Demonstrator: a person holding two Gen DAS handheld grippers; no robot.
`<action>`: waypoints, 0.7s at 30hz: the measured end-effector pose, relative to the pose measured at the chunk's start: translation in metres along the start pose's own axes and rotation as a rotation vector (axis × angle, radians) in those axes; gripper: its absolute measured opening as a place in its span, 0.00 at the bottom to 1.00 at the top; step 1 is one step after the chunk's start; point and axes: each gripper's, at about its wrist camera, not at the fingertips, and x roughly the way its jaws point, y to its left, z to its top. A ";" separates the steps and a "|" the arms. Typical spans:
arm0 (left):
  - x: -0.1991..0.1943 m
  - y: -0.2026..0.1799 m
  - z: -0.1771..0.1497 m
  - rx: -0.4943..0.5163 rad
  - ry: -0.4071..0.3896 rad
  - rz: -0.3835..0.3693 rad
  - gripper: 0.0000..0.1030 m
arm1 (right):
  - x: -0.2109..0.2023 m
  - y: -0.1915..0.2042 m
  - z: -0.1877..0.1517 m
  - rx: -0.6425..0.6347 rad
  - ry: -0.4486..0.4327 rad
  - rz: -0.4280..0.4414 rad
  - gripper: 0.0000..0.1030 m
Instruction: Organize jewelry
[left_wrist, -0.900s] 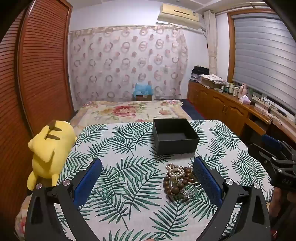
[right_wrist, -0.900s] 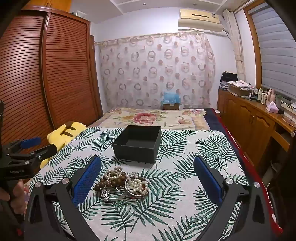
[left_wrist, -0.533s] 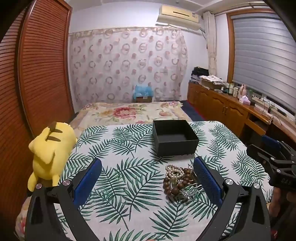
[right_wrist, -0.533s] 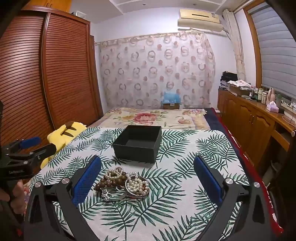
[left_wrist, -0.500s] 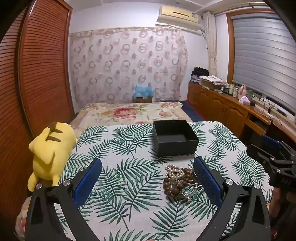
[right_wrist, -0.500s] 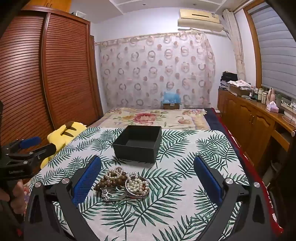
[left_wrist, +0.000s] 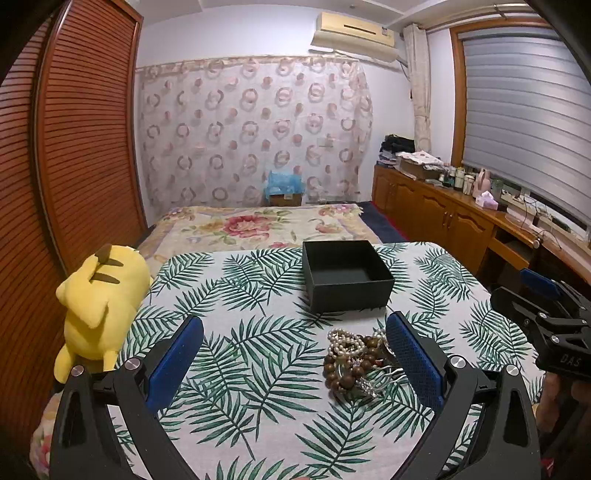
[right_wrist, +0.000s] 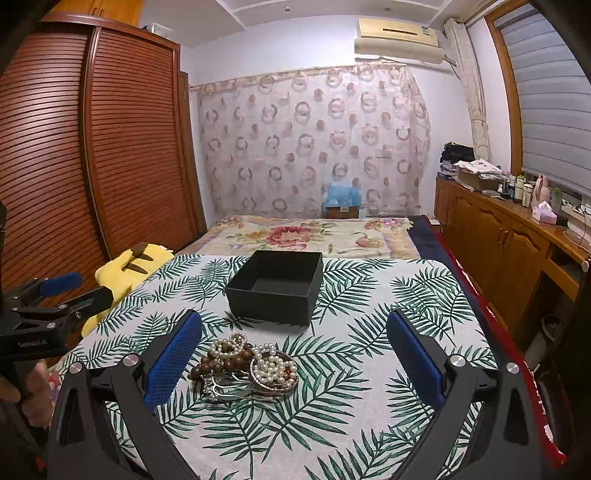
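A yellow plush toy (left_wrist: 99, 306) is lying at the desk's left edge. A floral bedspread (left_wrist: 258, 225) is stretching beyond the far edge, and a blue bag (right_wrist: 341, 195) is sitting by the curtain (right_wrist: 314, 140).

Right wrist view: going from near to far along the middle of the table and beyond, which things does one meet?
Jewelry pile → black box → bed → blue bag → curtain.

Home bedroom: bed (left_wrist: 258, 225), wardrobe (right_wrist: 122, 147).

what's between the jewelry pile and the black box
Only bare leaf-print tablecloth separates the jewelry pile from the black box; the right wrist view shows it best.
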 end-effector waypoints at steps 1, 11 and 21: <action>0.000 -0.002 0.002 0.001 0.000 0.000 0.93 | 0.000 0.000 0.000 -0.001 0.000 -0.001 0.98; -0.002 -0.004 0.004 0.002 -0.004 0.000 0.93 | -0.002 -0.002 0.001 0.001 -0.001 0.004 0.98; -0.003 -0.004 0.003 0.001 -0.006 0.000 0.93 | -0.003 0.003 0.005 0.001 -0.001 0.007 0.98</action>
